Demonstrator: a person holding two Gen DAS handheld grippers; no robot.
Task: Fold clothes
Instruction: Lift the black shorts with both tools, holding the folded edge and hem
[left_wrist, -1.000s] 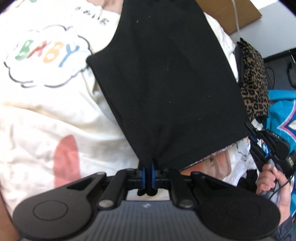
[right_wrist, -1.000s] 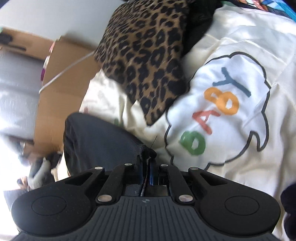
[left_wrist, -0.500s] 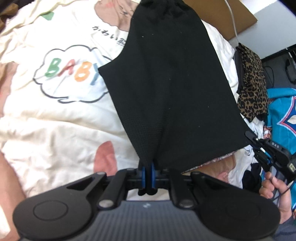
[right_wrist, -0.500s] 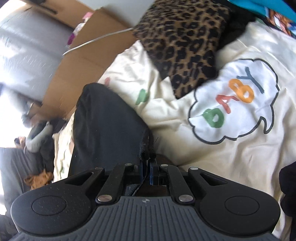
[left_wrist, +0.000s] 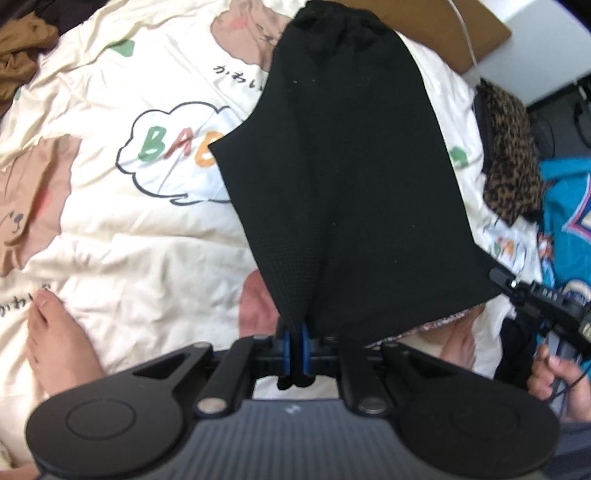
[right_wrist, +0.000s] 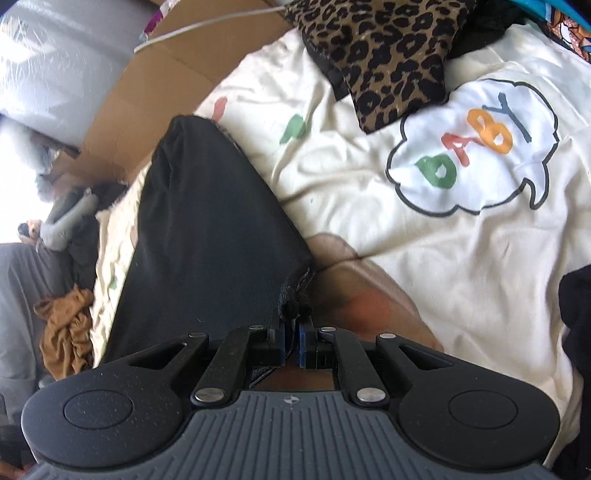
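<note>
Both tongs are pinched tight on one hem of the black garment (left_wrist: 354, 177): my left tongs (left_wrist: 294, 347) have their blue pads closed on a corner of cloth, and my right tongs (right_wrist: 293, 332) are nearly closed on the other corner, with a tuft of black fabric bunched between the pads. From the left wrist view I can see the right tongs (left_wrist: 532, 295) at the far end of that same edge, so I am holding the hem stretched between my two hands.

The garment runs away from me across the bed's cream duvet (left_wrist: 147, 229), its gathered end (left_wrist: 332, 18) lying far out by the cardboard (left_wrist: 443, 26).

Compared with a second ago, much more of the duvet shows around the cloth: the BABY cloud (left_wrist: 173, 158) sits smaller and partly behind the black edge, and a bare foot (left_wrist: 55, 350) has come into the lower left. I read that as my hands having risen and drawn back, pulling the fabric long and flat. The leopard-print piece (right_wrist: 384, 55) has also slid higher in the right view.

That suits folding: the cloth looks taut and smooth, ready to be carried over toward the gathered end.
</note>
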